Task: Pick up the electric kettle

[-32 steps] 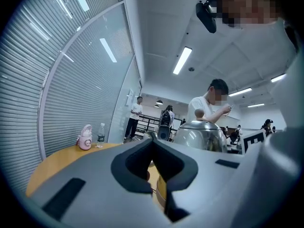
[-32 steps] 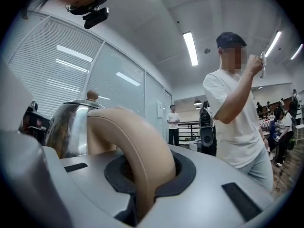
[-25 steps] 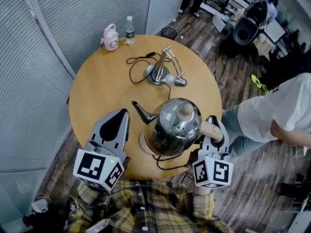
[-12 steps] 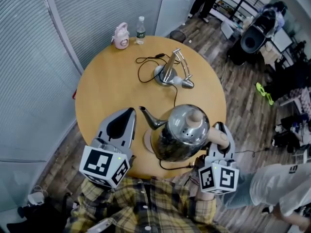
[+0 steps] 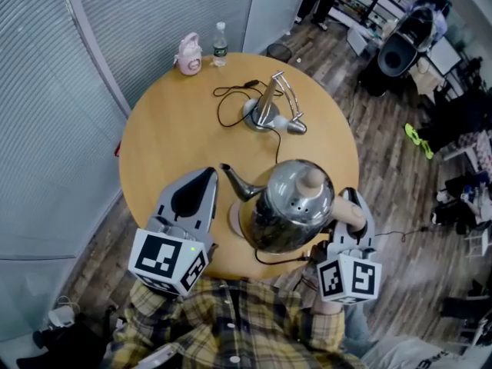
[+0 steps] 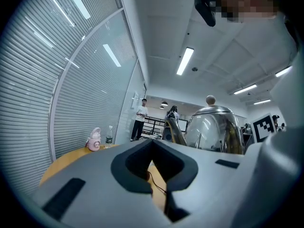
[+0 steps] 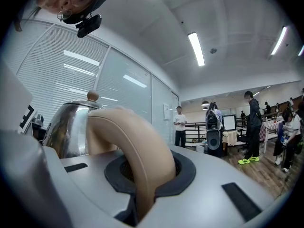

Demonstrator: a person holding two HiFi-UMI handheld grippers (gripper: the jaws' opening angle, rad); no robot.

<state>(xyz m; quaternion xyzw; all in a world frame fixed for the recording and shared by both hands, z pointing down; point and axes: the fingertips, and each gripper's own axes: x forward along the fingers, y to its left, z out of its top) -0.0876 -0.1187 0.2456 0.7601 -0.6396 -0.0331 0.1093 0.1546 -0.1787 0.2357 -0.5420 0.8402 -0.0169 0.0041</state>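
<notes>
1. Left gripper (image 5: 206, 179), jaws together and empty, lies at the kettle's 9 o'clock.
2. Electric kettle (image 5: 290, 206) sits near the round table's (image 5: 161, 144) 5 o'clock edge, spout toward 10 o'clock and beige handle (image 5: 352, 214) toward 4. Bare tabletop lies open at 10 to 11.
3. Right gripper (image 5: 350, 206) is clamped on the handle at the rim.

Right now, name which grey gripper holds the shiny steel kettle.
The right gripper, shut on the beige curved handle of the kettle; the left gripper beside the spout grips nothing.
</notes>
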